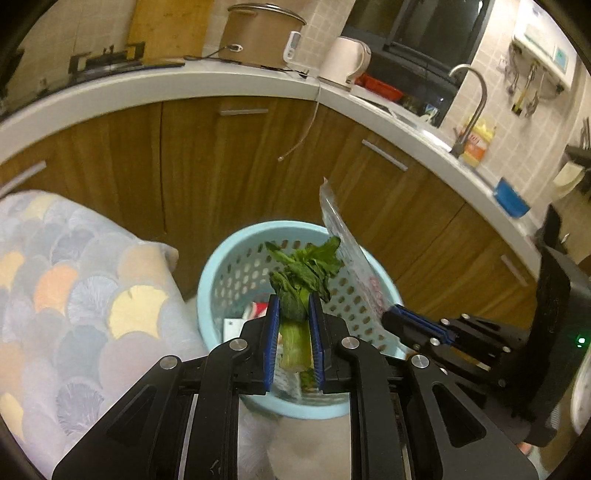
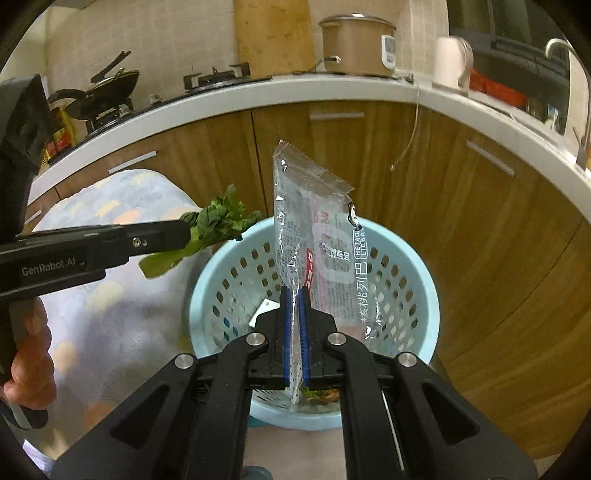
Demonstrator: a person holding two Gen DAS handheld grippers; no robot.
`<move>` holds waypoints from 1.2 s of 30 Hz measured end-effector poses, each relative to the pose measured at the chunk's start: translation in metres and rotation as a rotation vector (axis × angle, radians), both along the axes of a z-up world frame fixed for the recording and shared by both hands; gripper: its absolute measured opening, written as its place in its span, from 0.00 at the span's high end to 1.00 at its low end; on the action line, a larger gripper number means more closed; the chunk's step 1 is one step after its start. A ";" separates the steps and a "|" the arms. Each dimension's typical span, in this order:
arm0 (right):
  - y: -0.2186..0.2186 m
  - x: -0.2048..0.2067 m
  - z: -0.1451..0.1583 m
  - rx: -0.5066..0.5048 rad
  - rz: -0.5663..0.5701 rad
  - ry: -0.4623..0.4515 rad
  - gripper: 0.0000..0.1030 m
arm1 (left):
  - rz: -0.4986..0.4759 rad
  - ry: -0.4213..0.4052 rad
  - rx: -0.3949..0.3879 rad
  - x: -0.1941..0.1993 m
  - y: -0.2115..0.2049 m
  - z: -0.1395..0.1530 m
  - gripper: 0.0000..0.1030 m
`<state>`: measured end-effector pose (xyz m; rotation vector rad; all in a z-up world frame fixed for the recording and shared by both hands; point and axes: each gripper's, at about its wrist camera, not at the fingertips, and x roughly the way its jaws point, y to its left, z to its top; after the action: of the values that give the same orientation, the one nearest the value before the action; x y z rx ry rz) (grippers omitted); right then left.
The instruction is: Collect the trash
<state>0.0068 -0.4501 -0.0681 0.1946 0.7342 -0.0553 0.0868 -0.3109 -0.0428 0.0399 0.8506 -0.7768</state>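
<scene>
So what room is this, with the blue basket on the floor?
Most likely a home kitchen. A rice cooker and a white electric kettle stand on the countertop, a tap curves over the sink area, and wooden cabinets run below.

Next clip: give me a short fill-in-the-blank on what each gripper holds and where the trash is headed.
1. The left gripper is shut on a leafy green ____.
2. The right gripper is shut on a clear plastic ____.
3. Both items hang over a light blue perforated ____.
4. On the counter behind, a white kettle stands beside a lidded ____.

Missing words: vegetable; wrapper; basket; rice cooker
</scene>
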 end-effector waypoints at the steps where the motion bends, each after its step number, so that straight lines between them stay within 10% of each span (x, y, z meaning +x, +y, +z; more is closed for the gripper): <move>1: -0.002 0.001 -0.003 0.006 0.004 0.014 0.96 | 0.003 -0.010 0.008 -0.001 -0.003 -0.001 0.81; 3: -0.008 0.003 -0.009 0.036 0.009 0.043 0.91 | -0.009 0.000 0.004 -0.003 -0.006 -0.002 0.63; 12: -0.015 -0.008 -0.007 0.098 -0.012 0.014 0.46 | 0.021 -0.026 -0.002 -0.008 0.013 0.001 0.52; 27: 0.038 -0.056 0.078 0.007 -0.083 -0.269 0.35 | 0.232 -0.326 -0.059 -0.080 0.102 0.069 0.17; 36: 0.083 -0.072 0.100 -0.146 -0.127 -0.346 0.32 | 0.356 -0.411 -0.056 -0.104 0.136 0.083 0.15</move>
<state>-0.0647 -0.3667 0.0320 0.1066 0.3706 -0.1915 -0.0175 -0.1753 0.0400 -0.0023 0.4275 -0.4334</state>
